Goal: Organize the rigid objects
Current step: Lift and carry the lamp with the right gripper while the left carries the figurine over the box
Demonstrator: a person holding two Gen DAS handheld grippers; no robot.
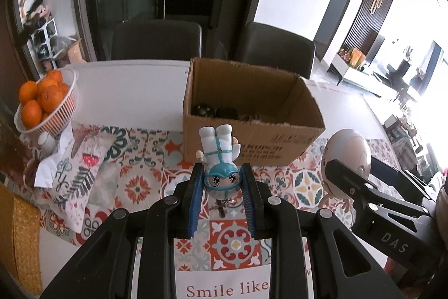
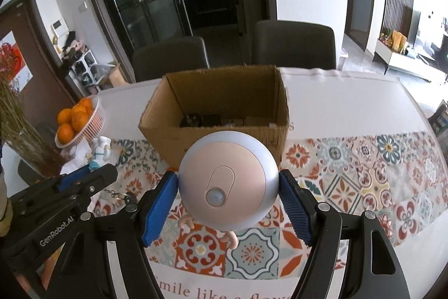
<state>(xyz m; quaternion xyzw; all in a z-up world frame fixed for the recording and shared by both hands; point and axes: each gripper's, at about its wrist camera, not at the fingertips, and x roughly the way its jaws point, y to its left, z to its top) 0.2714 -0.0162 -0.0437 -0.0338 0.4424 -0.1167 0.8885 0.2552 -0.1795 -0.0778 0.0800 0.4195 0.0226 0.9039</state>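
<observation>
The white bench (image 2: 350, 100) with its patterned tile-print runner carries an open brown cardboard box (image 2: 215, 128) at twelve o'clock from both grippers, flaps gone and mouth up, likely the collecting bin, since dark items already lie inside. At ten o'clock stands a white slatted basket of oranges (image 1: 60, 109). The right hand-held gripper (image 2: 228, 198) clamps a round pink-and-silver sensor lamp with small peach feet (image 2: 226, 187) by its sides, raised just short of the box. The left hand-held gripper (image 1: 222, 184) pinches a small white-suited figurine with a teal helmet (image 1: 219, 161) by the head (upside down, feet toward the box), its keychain dangling beneath.
</observation>
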